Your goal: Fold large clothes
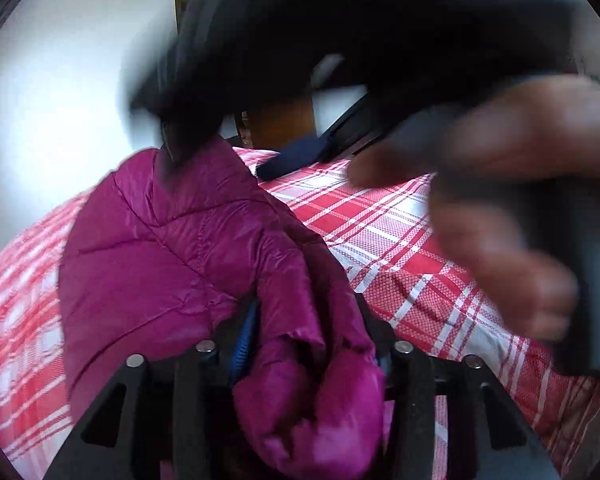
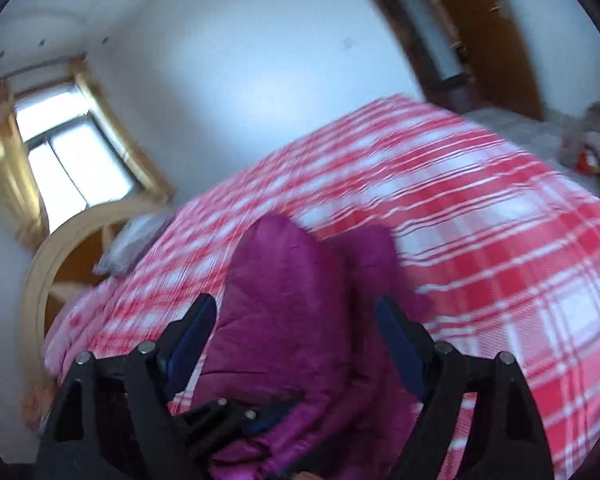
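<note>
Here the magenta puffer jacket lies bunched on the red-and-white plaid bed. The left tool has jacket fabric bulging between its fingers, though whether they pinch it I cannot tell. The right tool stands spread apart, jacket between its blue pads, not pressed.

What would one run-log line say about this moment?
stage: folding | item: magenta quilted puffer jacket on red-and-white plaid bedspread | left gripper: jacket between jaws | right gripper: straddling jacket, open
</note>
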Demonstrator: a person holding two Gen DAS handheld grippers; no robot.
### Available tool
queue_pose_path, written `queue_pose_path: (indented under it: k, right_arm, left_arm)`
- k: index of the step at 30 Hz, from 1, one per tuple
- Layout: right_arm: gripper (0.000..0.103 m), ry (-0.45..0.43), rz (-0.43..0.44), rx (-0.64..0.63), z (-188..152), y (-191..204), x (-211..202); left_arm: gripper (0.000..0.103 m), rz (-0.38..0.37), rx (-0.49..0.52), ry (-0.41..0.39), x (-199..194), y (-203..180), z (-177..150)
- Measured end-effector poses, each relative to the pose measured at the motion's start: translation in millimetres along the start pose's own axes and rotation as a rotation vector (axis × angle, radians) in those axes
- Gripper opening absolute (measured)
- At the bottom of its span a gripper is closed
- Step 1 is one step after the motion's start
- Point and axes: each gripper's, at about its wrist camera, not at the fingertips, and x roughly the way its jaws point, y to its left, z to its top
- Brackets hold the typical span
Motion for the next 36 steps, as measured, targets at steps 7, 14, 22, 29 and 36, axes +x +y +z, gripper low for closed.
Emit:
queue_pose_path:
  k: [7,14,22,29,36]
  right_arm:
    - [0.063,0.147,-0.295,-0.036,-2.1,-28.9,45.3]
    - [0.067,0.156,-0.342,0.006,-15.8,-45.8,30.0]
    - [0.074,-0.136,-0.248,0.057,25.1,40.5,-36.5]
    - [0.083,-0.164,0.246,0.319,23.8,21.7,35.9]
    - [0.082,-0.222,-0.01,0.305,-0.7,-39.3,40.0]
  left_arm:
    - [0.087,-0.007,-0.024,-0.132,-84.5,12.2,-13.8]
    - [0.088,0.144,-0.243,-0.078,-64.1,97.0,-41.1]
    - [0.089,0.1,-0.307,-0.043,-31.7,96.8,-47.4]
    - [0.089,0.115,-0.362,-0.045,-42.8,120.9,-50.9]
    - [0.089,0.201,-0.509,-0.101,-54.6,164.7,-22.0]
